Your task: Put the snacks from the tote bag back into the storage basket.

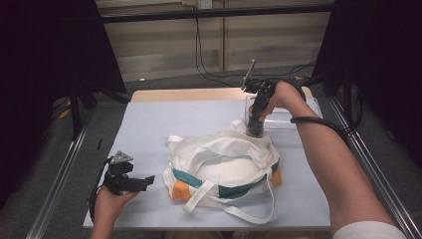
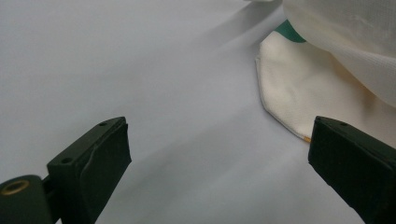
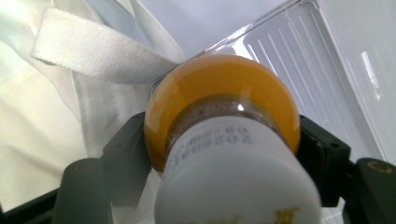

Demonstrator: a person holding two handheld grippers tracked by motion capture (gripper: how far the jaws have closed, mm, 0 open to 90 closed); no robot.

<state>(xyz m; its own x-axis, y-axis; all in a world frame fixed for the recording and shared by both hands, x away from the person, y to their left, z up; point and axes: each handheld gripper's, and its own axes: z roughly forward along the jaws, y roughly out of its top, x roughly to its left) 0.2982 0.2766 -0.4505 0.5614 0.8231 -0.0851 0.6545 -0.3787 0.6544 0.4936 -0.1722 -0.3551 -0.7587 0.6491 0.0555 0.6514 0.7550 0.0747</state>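
Note:
A white cloth tote bag [image 1: 224, 164] with teal and orange patches lies on the pale blue table top [image 1: 149, 124]. At its far edge my right gripper [image 1: 256, 128] points down, shut on a bottle of orange drink [image 1: 253, 112]. In the right gripper view the bottle [image 3: 219, 88] has a white cap toward the camera, and the black jaws of my right gripper [image 3: 224, 154] sit against both sides of it, above the bag's strap [image 3: 88, 51]. My left gripper [image 1: 148, 180] rests at the near left, open and empty. Its jaws [image 2: 219, 163] stand wide, facing the bag's corner [image 2: 299, 93].
A clear plastic box [image 1: 291, 120] stands just right of the bottle, its ribbed wall [image 3: 299, 60] close behind it. The bag's long handles [image 1: 249, 211] loop toward the near table edge. Metal rails run along both sides of the table, and cables hang at the back.

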